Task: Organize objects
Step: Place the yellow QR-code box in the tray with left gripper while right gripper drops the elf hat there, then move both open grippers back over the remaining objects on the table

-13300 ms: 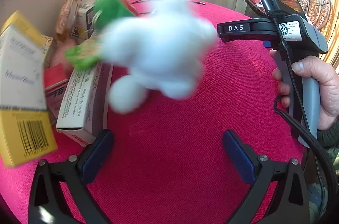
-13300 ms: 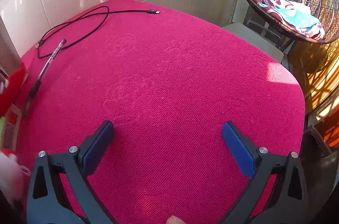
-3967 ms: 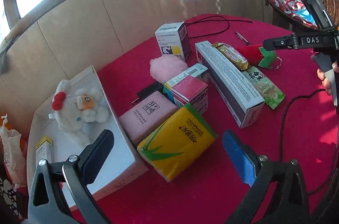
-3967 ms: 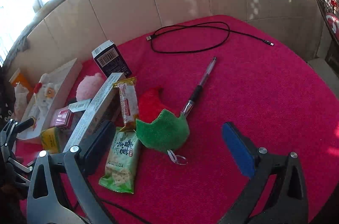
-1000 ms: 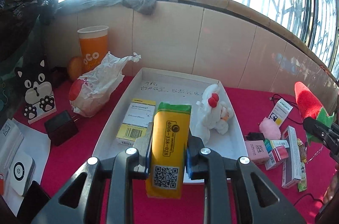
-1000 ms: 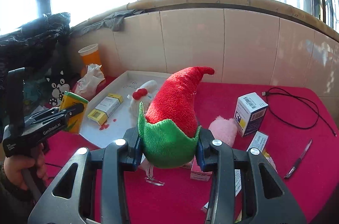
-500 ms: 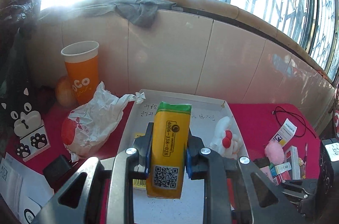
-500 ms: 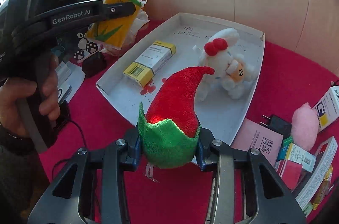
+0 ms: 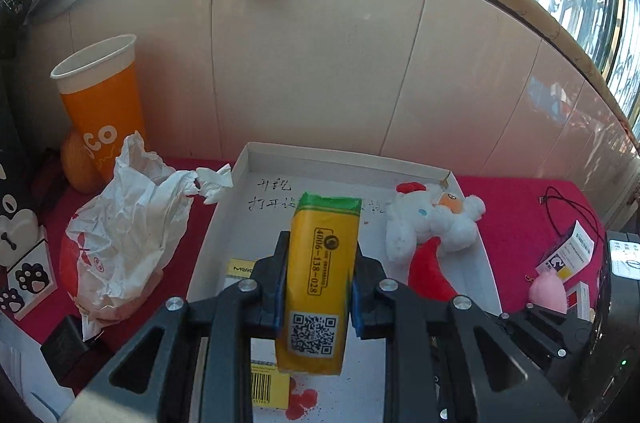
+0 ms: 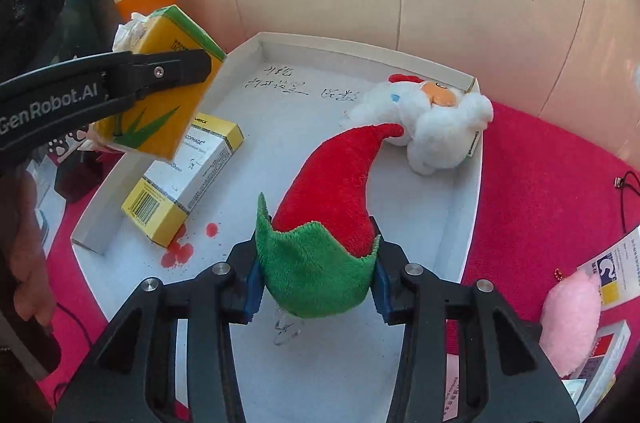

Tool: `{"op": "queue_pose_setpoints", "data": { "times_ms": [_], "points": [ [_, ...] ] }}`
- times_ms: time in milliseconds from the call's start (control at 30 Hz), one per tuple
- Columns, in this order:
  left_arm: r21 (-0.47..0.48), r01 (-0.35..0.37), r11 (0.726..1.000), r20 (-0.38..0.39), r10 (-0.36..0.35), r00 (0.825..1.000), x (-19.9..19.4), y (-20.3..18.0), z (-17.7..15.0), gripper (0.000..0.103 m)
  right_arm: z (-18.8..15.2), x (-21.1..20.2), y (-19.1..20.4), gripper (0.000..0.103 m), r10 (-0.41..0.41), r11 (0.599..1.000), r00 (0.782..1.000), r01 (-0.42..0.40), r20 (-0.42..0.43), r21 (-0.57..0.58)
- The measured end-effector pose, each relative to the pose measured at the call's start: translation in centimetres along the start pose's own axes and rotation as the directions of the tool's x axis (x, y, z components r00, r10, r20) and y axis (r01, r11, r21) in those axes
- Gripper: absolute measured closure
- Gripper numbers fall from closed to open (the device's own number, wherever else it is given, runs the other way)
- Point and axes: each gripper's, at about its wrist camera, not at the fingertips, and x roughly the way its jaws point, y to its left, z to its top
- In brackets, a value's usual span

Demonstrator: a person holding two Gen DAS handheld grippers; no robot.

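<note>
The red-and-green plush hat (image 10: 320,223) sits between the opening jaws of the right hand-held gripper (image 10: 316,281), over the white tray (image 10: 468,199). The left hand-held gripper (image 9: 316,295) is clamped on a yellow tissue pack (image 9: 320,279) above the tray, near the white plush toy (image 10: 436,127).

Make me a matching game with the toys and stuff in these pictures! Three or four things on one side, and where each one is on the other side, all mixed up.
Things:
1. yellow tissue pack
2. red and green plush hat
3. white plush toy
4. orange paper cup

Places:
A. lying in the white tray, at its far corner
B. between the right gripper's opening jaws
C. standing on the table by the tiled wall
D. clamped in the left gripper

Pairs: 1-D, 2-B, 3-A, 4-C
</note>
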Motion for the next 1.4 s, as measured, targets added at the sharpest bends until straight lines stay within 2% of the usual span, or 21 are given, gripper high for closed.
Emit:
{"op": "queue_pose_setpoints", "data": {
  "times_ms": [67, 100, 133, 200, 233, 300, 500, 600, 733, 833, 1033, 1267, 1400],
  "points": [
    [-0.012, 0.051, 0.999, -0.016, -0.051, 0.999, 0.7, -0.2, 0.0, 0.077, -0.5, -0.7, -0.3, 0.027, 0.007, 1.000, 1.000, -0.007, 0.023, 0.006],
    [-0.015, 0.063, 0.998, -0.032, -0.063, 0.998, 1.0, -0.3, -0.1, 0.076, -0.8, -1.1, -0.2, 0.009, 0.006, 1.000, 0.999, -0.006, 0.039, 0.003],
    [-0.012, 0.061, 0.998, -0.040, -0.062, 0.997, 1.2, -0.5, -0.2, 0.070, -1.0, -1.5, 0.1, 0.000, 0.005, 1.000, 0.998, -0.004, 0.059, -0.007],
    [-0.006, 0.048, 0.999, -0.029, -0.048, 0.998, 1.2, -0.8, -0.5, 0.036, -1.4, -2.4, 0.6, 0.000, -0.005, 0.999, 0.995, 0.009, 0.096, -0.040],
    [-0.003, 0.044, 0.999, -0.018, -0.044, 0.999, 1.1, -0.9, -0.5, 0.010, -1.5, -2.8, 0.9, 0.000, -0.012, 0.998, 0.994, 0.018, 0.107, -0.055],
    [0.004, 0.025, 1.000, 0.010, -0.025, 1.000, 0.7, -1.1, -0.6, 0.002, -1.7, -3.4, 1.3, 0.000, -0.014, 0.997, 0.992, 0.023, 0.127, -0.075],
    [-0.018, -0.067, 0.998, 0.083, 0.068, 0.994, -1.4, -0.4, -0.6, 0.000, -2.5, -5.2, 2.1, 0.000, -0.028, 0.995, 0.986, 0.042, 0.167, -0.085],
    [-0.071, -0.082, 0.994, 0.148, 0.092, 0.985, -4.1, 0.3, -1.1, 0.000, -3.3, -6.1, 2.1, 0.000, -0.044, 0.995, 0.981, 0.060, 0.188, -0.076],
    [-0.126, -0.064, 0.990, 0.231, 0.092, 0.968, -7.3, 1.3, -2.1, 0.000, -4.5, -7.4, 1.6, 0.000, -0.042, 0.996, 0.975, 0.057, 0.217, -0.065],
    [-0.140, -0.040, 0.989, 0.238, 0.073, 0.968, -8.1, 1.3, -2.6, 0.000, -4.8, -7.9, 0.8, 0.000, -0.028, 0.999, 0.976, 0.037, 0.217, -0.036],
    [-0.117, -0.027, 0.993, 0.219, 0.053, 0.974, -8.1, -0.2, -3.3, 0.000, -5.8, -9.1, -0.9, 0.000, -0.048, 0.999, 0.970, 0.047, 0.236, 0.012],
    [-0.099, -0.053, 0.994, 0.181, 0.070, 0.981, -7.7, -1.7, -4.2, 0.000, -6.4, -9.8, -2.5, 0.000, -0.063, 0.997, 0.967, 0.049, 0.246, 0.060],
    [-0.069, -0.010, 0.998, 0.184, 0.023, 0.983, -8.5, -3.4, -5.6, 0.000, -7.2, -10.5, -3.4, 0.000, -0.057, 0.995, 0.964, 0.033, 0.260, 0.096]
  ]
}}
